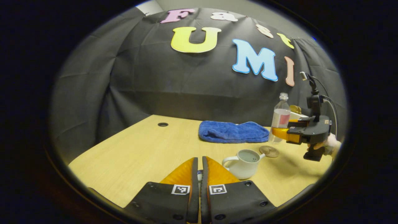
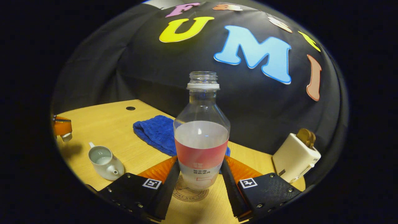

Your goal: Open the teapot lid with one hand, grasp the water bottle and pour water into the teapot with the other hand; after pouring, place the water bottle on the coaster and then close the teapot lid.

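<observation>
The white teapot (image 1: 244,161) stands lidless on the wooden table (image 1: 140,149) with water inside; it also shows at the left in the right gripper view (image 2: 105,161). My left gripper (image 1: 199,160) is held shut on the teapot lid (image 2: 67,137), off to the pot's left. The uncapped clear water bottle (image 2: 202,140), partly full with a red label, stands upright between my right gripper's (image 2: 200,161) fingers, which press on its sides. It is over the round brown coaster (image 2: 189,191); whether it touches I cannot tell. From the left gripper view the bottle (image 1: 280,116) is just behind the coaster (image 1: 269,151).
A folded blue towel (image 1: 233,132) lies behind the teapot. A white toaster-like box (image 2: 295,158) with something golden in it sits at the right rear. A cable hole (image 1: 162,124) marks the table's far left. A hand (image 1: 329,144) holds the right gripper (image 1: 279,133).
</observation>
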`<act>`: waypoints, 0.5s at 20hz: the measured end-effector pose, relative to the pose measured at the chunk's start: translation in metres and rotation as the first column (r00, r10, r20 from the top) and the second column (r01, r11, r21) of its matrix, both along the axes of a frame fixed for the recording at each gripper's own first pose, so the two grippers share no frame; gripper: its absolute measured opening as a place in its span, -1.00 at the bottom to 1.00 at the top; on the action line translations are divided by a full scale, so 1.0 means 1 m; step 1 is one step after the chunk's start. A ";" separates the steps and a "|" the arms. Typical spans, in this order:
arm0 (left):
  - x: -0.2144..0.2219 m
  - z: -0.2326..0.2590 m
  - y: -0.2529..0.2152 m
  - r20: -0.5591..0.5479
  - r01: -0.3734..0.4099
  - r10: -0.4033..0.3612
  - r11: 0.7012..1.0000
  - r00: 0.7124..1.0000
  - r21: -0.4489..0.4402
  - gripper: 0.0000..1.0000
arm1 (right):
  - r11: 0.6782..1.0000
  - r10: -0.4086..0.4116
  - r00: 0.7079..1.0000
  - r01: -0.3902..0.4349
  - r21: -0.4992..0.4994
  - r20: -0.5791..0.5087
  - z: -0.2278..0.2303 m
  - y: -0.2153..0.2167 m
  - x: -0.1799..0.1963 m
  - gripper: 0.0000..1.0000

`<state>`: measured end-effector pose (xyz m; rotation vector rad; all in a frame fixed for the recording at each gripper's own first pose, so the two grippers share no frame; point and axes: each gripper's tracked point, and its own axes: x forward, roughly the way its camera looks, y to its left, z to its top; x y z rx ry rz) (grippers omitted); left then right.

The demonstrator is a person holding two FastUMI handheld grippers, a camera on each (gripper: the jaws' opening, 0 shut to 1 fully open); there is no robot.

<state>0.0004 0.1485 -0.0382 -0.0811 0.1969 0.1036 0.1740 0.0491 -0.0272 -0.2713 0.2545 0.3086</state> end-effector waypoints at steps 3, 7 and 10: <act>-0.001 0.002 -0.002 0.003 0.003 -0.003 1.000 1.000 0.002 -0.82 | 0.995 -0.013 0.998 0.019 0.096 -0.066 -0.017 -0.001 0.002 0.52; -0.002 0.002 -0.002 0.004 0.002 -0.002 1.000 1.000 0.005 -0.81 | 0.991 -0.026 0.994 0.039 0.130 -0.102 -0.028 -0.003 0.006 0.52; -0.002 0.002 -0.001 0.001 0.000 0.000 1.000 1.000 0.005 -0.82 | 0.989 -0.031 0.993 0.047 0.142 -0.114 -0.032 -0.003 0.006 0.53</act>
